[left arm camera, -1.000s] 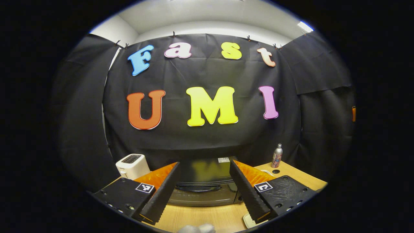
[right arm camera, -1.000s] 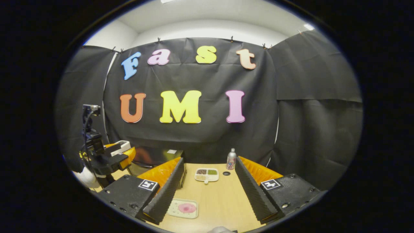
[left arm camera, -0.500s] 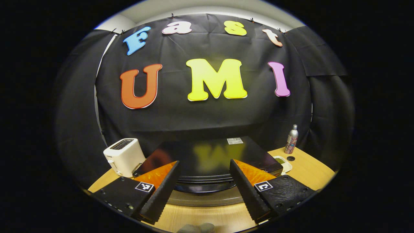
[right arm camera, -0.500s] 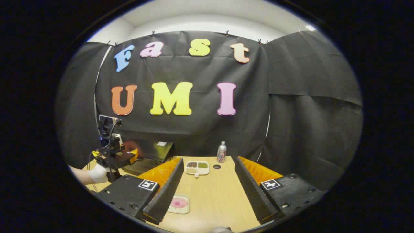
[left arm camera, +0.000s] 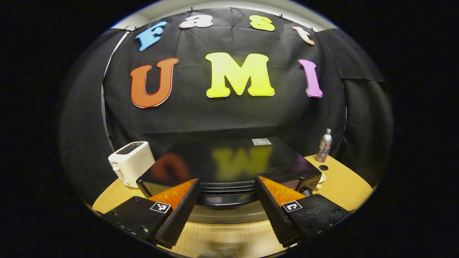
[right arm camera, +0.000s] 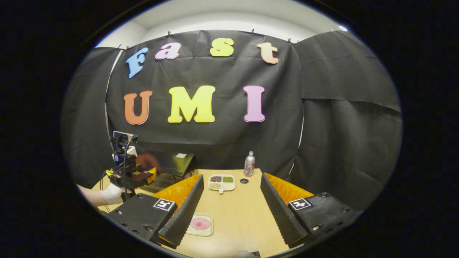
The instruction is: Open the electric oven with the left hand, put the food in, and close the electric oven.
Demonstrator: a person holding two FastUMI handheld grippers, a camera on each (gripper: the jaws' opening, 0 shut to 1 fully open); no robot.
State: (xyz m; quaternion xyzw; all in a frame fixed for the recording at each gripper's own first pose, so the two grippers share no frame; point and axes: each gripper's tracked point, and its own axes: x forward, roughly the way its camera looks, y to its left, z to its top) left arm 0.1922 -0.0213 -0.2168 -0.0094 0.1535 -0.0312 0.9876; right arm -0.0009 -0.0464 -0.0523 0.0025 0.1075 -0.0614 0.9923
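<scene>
The black electric oven [left arm camera: 229, 163] stands on the wooden table [left arm camera: 340, 182] straight ahead of my left gripper [left arm camera: 226, 182]. That gripper is open, and its fingertips hover by the oven's upper front edge with nothing between them. In the right gripper view the oven [right arm camera: 174, 165] is at the left, with the left gripper [right arm camera: 132, 176] held in front of it by a gloved hand [right arm camera: 112, 193]. My right gripper [right arm camera: 231, 177] is open over the table. A small plate of pink food [right arm camera: 200, 224] lies beside its left finger. A compartment tray of food [right arm camera: 221, 182] sits farther off.
A white toaster [left arm camera: 131, 163] stands left of the oven. A metal bottle [left arm camera: 324, 146] stands at the back right of the table, also visible as the bottle [right arm camera: 249, 164] with a small dark cap [right arm camera: 244, 181] near it. Black cloth walls close in the booth.
My left gripper has moved closer to the oven and tilted down, so the oven looms larger. The right gripper has shifted slightly; both stay open.
</scene>
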